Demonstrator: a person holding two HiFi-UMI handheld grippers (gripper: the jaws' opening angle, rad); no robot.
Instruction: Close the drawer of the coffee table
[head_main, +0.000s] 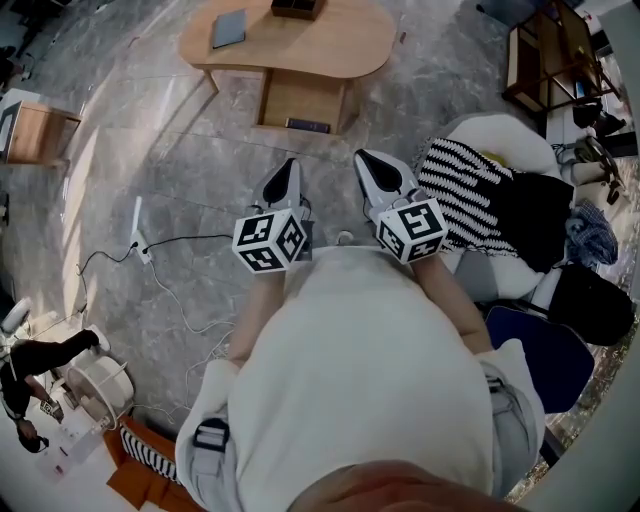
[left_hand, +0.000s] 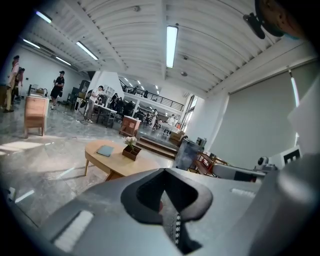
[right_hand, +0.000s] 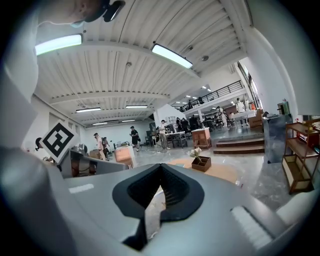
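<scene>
person (head_main: 350, 380): stands right here in a pale top, looking down, a gripper in each hand held out in front of the chest.
left gripper (head_main: 289, 172): tongs pressed flat together, nothing between them; its marker cube (head_main: 270, 240) sits close to the body and the tip points towards the table.
right gripper (head_main: 368, 165): tongs closed to a thin slit too, and empty; it is just beside the left one, not touching it.
floor (head_main: 200, 170): grey marbled stone; a white cable (head_main: 170, 285) trails across it to a power strip (head_main: 139, 240) on the person's left.
seat (head_main: 500, 135): white, on the person's right, with a black-and-white striped cloth (head_main: 465, 190) draped over it.
drawer (head_main: 300, 100): pulled out of the near side of the table, facing the person and well apart from both grippers; a dark flat thing (head_main: 307, 125) lies inside at its near end.
coffee table (head_main: 330, 45): rounded top of pale wood, just beyond the open drawer.
notebook (head_main: 228, 28): grey-blue, lying flat on the left part of the table top.
box (head_main: 298, 8): dark wood, at the far edge of the top, with pale flowers (left_hand: 130, 141) standing in it.
further off: a wooden shelf unit (head_main: 545, 60) to the right and a small wooden cabinet (head_main: 35, 130) to the left.
back of the hall: people (left_hand: 59, 87) stand and walk among work tables under long strip lights (left_hand: 171, 45).
</scene>
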